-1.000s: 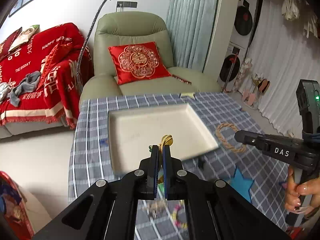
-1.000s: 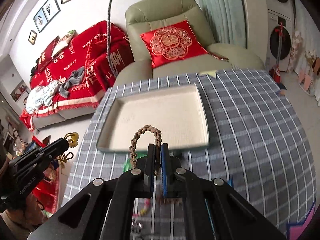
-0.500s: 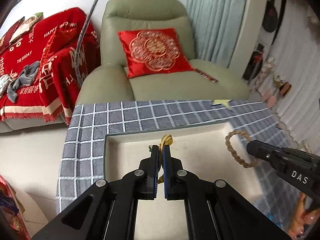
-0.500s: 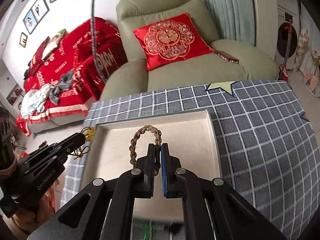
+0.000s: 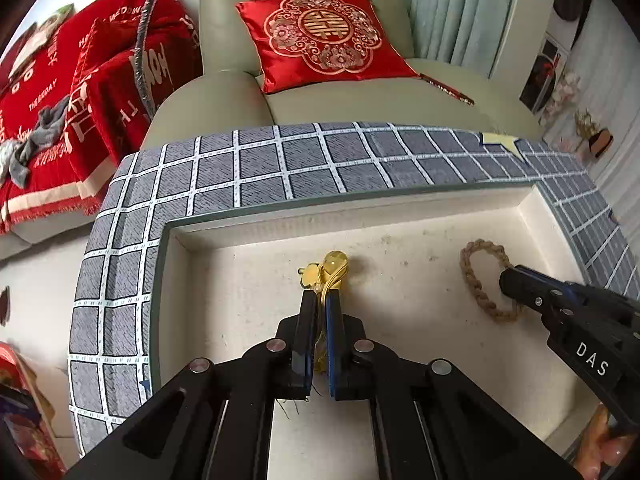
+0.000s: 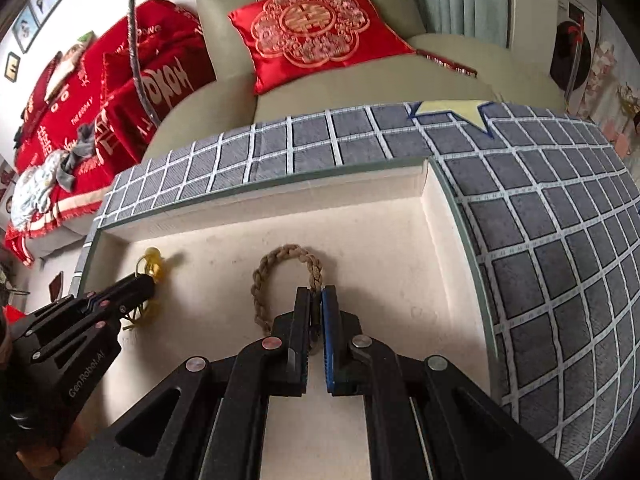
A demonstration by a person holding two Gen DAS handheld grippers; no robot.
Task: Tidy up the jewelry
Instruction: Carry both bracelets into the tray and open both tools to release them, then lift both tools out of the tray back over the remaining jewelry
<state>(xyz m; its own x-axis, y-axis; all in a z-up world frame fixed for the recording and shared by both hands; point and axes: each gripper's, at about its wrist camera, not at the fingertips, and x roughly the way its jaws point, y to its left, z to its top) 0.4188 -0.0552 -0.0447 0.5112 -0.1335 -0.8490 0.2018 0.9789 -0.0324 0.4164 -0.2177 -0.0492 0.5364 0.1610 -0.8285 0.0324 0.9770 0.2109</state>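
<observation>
Tray (image 5: 384,196) on checked tabletop (image 5: 280,160): left hand-held gripper (image 5: 320,300) pinching yellow charm (image 5: 334,264) mid-tray, right hand-held gripper (image 6: 316,292) pinching braid (image 6: 280,280) nearer right wall, both short of the far rim, bare floor between.

My left wrist camera looks steeply down along its gripper (image 5: 318,300) into the cream tray (image 5: 360,216), close above it. My right wrist camera does likewise beside it. Both share the tray, the checked table (image 6: 560,240) and the armchair (image 6: 360,92) beyond.
</observation>
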